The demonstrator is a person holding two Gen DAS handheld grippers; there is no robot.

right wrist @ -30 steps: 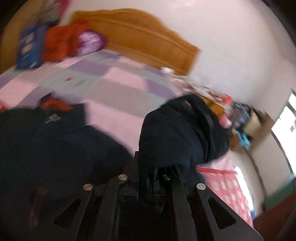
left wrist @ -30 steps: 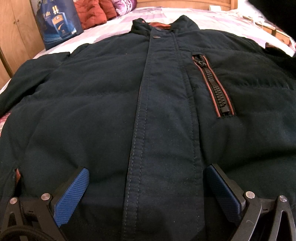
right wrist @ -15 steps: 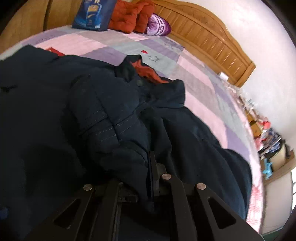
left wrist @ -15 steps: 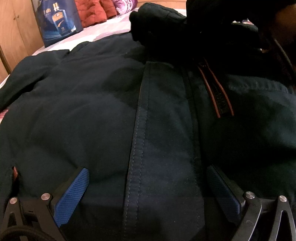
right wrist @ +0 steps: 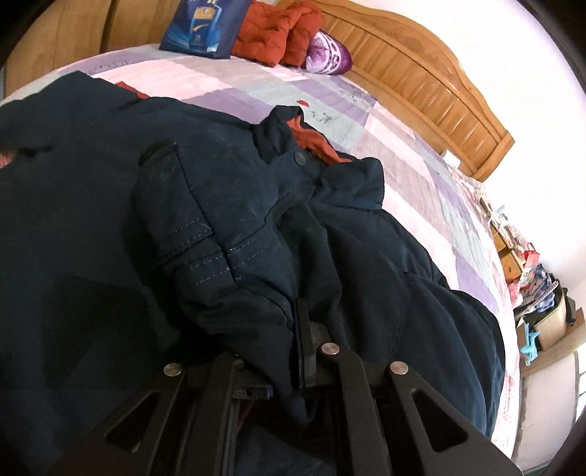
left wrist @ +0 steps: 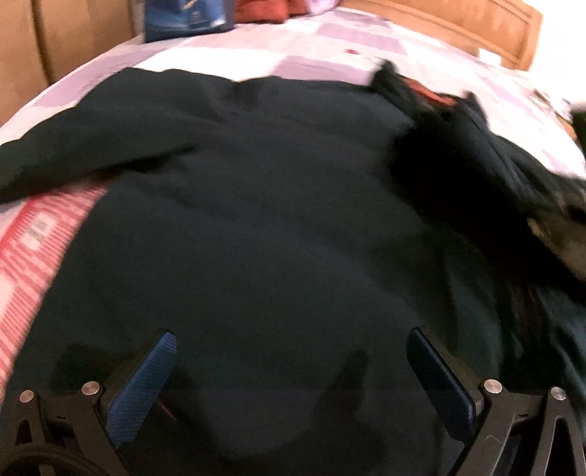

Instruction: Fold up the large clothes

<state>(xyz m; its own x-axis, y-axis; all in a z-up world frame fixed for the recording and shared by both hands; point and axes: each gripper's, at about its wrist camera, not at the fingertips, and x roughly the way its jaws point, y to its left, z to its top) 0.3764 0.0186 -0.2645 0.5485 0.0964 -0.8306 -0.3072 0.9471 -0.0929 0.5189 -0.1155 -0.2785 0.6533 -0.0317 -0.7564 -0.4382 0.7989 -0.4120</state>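
A large dark navy jacket (left wrist: 256,219) lies spread on the bed; its orange-lined collar (right wrist: 311,142) points toward the headboard. My left gripper (left wrist: 291,369) is open, its blue pads (left wrist: 139,388) hovering over the jacket's lower left part, holding nothing. My right gripper (right wrist: 298,351) is shut on the jacket's right sleeve cuff (right wrist: 205,234), which is folded across the jacket's chest. The left sleeve (left wrist: 73,146) stretches out to the left.
The bed has a purple and pink patchwork sheet (right wrist: 256,91) and a wooden headboard (right wrist: 421,73). A blue bag (right wrist: 201,25), an orange garment (right wrist: 282,33) and a purple pillow (right wrist: 327,55) sit at the head. A pink striped cloth (left wrist: 33,249) lies at left. Cluttered shelves (right wrist: 538,293) stand at right.
My right gripper carried the right sleeve over and laid it across the jacket's chest. My left gripper swung left and its view is blurred by motion.
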